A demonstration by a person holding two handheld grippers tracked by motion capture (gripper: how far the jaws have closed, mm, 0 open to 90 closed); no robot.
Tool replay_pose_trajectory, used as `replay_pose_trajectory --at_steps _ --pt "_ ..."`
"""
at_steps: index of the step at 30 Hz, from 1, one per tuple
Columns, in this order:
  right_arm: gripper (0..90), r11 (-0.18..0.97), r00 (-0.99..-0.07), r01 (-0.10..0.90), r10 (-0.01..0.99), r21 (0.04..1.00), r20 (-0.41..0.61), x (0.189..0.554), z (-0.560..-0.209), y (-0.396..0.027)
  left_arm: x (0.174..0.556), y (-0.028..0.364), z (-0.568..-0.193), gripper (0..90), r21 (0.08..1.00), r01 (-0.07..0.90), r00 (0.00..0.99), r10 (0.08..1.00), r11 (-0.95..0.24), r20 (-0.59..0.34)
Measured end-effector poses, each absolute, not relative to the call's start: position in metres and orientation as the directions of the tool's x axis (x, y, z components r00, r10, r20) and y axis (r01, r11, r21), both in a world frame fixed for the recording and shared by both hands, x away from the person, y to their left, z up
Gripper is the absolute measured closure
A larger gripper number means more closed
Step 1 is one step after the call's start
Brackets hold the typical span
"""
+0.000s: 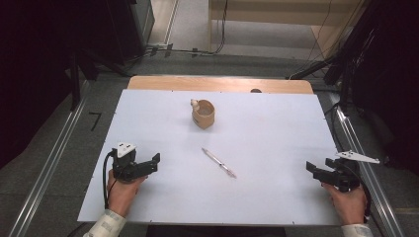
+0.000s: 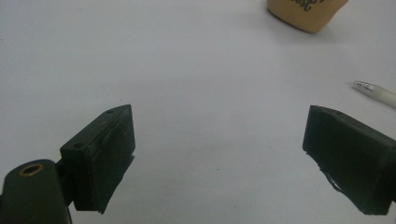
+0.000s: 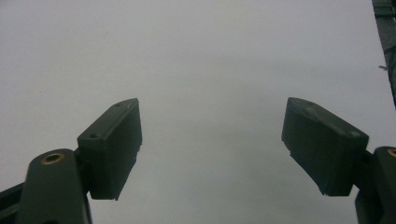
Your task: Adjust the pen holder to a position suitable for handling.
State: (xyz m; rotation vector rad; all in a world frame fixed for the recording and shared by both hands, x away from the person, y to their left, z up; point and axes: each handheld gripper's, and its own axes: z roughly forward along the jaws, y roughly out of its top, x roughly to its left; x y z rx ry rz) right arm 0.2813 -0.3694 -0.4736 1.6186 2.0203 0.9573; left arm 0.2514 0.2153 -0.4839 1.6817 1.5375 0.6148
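- Left gripper (image 1: 154,162): jaws stand wide apart, nothing between them; bare white table (image 1: 276,148) shows through the gap in the left gripper view. Rests low near the table's near-left part, jaws aimed toward the middle.
- Right gripper (image 1: 312,168): jaws likewise spread, empty; in its own view only plain table surface lies ahead. Sits at the near-right edge, jaws pointing inward toward the other gripper.
- Hands: each grips its tool from behind, forearms entering from the near edge, wrists roughly level, well apart from one another.
- Pen (image 1: 219,163): lies flat between the two grippers, slightly ahead of them, angled; nearer the left gripper. Its tip shows ahead and to the right of the left jaws (image 2: 373,92). Untouched.
- Cup (image 1: 203,114): tan, upright, farther out beyond the pen, apart from it.
- Step, as judged: start pose, approach not yet begun. Likely job: pen into cup.
- Next move calls for: one gripper to advance over the pen, turn its jaws across the barrel, then close.
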Motion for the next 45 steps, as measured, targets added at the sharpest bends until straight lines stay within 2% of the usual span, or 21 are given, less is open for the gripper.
replay_pose_trajectory --at_steps 28,45 --pt "19.0 0.103 -0.276 0.728 0.949 0.678 0.153 0.285 -0.479 -0.368 0.31 0.177 -0.473 12.1 0.775 0.631 0.202 0.974 -0.047 -0.105" --pt "17.2 0.126 -0.286 0.714 0.95 0.689 0.123 0.286 -0.479 -0.365 0.336 0.165 -0.472 12.4 0.758 0.647 0.218 0.972 -0.076 -0.088"
